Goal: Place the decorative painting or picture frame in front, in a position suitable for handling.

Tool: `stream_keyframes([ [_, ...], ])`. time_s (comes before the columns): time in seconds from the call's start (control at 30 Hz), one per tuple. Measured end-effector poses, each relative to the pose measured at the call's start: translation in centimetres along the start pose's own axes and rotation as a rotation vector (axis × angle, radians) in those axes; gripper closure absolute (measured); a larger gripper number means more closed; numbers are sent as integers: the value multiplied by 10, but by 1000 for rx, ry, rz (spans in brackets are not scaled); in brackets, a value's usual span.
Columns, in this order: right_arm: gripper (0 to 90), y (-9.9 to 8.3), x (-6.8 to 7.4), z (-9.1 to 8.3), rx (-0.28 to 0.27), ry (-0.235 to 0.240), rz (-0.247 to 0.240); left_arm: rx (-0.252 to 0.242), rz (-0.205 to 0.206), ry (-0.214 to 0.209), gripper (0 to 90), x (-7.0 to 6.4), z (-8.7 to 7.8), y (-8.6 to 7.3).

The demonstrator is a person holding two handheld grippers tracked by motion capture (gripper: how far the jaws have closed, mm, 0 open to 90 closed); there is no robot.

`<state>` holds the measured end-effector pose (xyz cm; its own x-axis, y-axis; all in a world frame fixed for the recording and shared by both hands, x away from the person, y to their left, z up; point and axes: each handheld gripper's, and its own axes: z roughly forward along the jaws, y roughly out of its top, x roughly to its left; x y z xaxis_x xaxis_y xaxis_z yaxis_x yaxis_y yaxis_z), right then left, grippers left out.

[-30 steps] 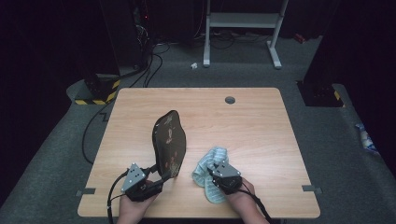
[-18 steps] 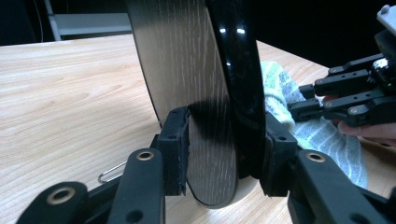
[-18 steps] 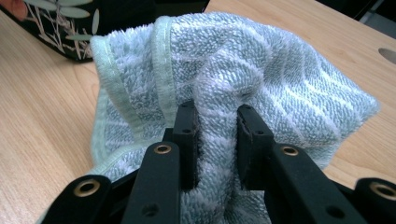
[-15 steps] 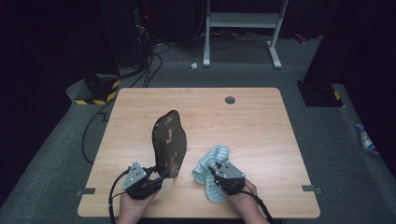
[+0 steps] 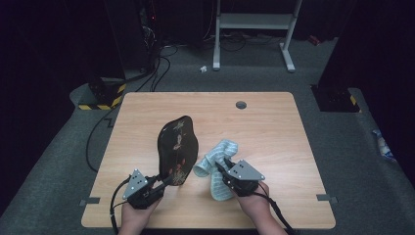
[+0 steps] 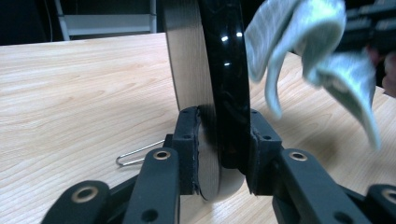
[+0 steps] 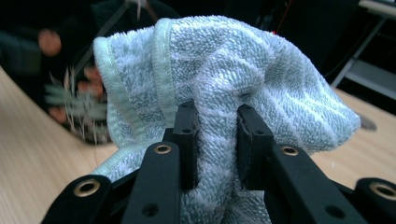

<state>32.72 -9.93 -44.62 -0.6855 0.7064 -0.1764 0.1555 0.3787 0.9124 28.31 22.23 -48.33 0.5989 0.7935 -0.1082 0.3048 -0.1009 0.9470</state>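
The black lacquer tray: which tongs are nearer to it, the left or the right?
Left. The left tongs are shut on the lower rim of the black tray, holding it upright. The right tongs are beside it, clamping the towel.

The tray (image 5: pixel 177 147) is a black, glossy oval with small painted figures on its face. It stands nearly upright on edge over the near part of the desk (image 5: pixel 274 132), its low rim pinched in the left tool (image 6: pixel 219 154). The towel (image 5: pixel 218 164) is pale green terry, bunched and folded, clamped in the right tool (image 7: pixel 215 140) just beside the tray's painted face.
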Motion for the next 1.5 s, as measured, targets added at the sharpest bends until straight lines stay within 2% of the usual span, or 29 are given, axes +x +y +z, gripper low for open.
stream_keyframes([
  [0.27, 718, 56, -4, 4, -98, 23, -12, -13, -14, 12, 763, 9, -4, -1],
  [0.57, 718, 116, -1, 20, -174, 34, -42, -22, -34, -5, 776, 13, -3, -2],
  [0.73, 717, 151, 6, 36, -183, 47, -70, -23, -32, -5, 778, 14, -2, -2],
  [0.87, 718, 173, 18, 54, -161, 74, -110, -27, -35, -6, 780, 13, -2, -2],
  [0.93, 720, 178, 25, 60, -141, 91, -121, -25, -39, -6, 780, 13, -1, -2],
  [1.07, 730, 183, 46, 67, -138, 145, -150, -21, -36, -6, 780, 14, -1, -2],
  [1.17, 736, 183, 52, 70, -129, 151, -172, -23, -37, -4, 780, 14, -1, -2],
  [1.3, 736, 182, 43, 73, -110, 148, -159, -26, -40, -2, 781, 13, -1, -3],
  [1.33, 736, 182, 38, 74, -106, 147, -144, -27, -38, 0, 781, 14, -1, -3],
  [1.43, 735, 180, 20, 79, -88, 163, -74, -27, -37, -4, 782, 14, -1, -3],
  [1.5, 736, 177, 6, 85, -67, 180, -7, -28, -42, -11, 782, 15, -1, -3],
])
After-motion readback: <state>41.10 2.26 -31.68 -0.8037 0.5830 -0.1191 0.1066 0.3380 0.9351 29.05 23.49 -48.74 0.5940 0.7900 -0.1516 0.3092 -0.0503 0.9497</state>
